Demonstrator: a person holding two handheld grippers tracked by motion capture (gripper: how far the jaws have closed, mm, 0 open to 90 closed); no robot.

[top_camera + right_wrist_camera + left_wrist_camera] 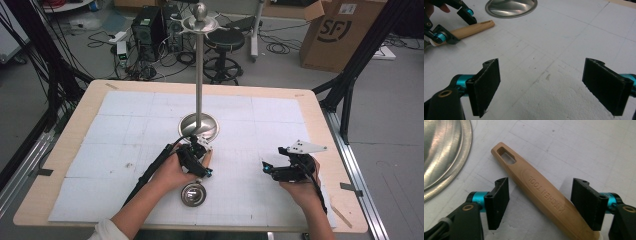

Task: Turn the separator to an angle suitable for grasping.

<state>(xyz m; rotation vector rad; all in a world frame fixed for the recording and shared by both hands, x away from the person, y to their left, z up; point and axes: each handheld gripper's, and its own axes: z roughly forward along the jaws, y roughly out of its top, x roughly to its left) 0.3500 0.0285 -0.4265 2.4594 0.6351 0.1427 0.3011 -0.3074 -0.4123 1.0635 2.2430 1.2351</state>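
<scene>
Left gripper (540, 203): jaws spread wide either side of wooden handle (541, 195), stamped "KITCHEN TOOL", lying flat on white gridded mat (574, 150) just beside round steel base of stand (441, 152); pads apart from the wood, no contact. Steel ladle bowl (193, 194) at the handle's near end, by the left hand (172, 172). Right gripper (541, 87): jaws wide, holding nothing, above bare mat, well apart from handle.
</scene>
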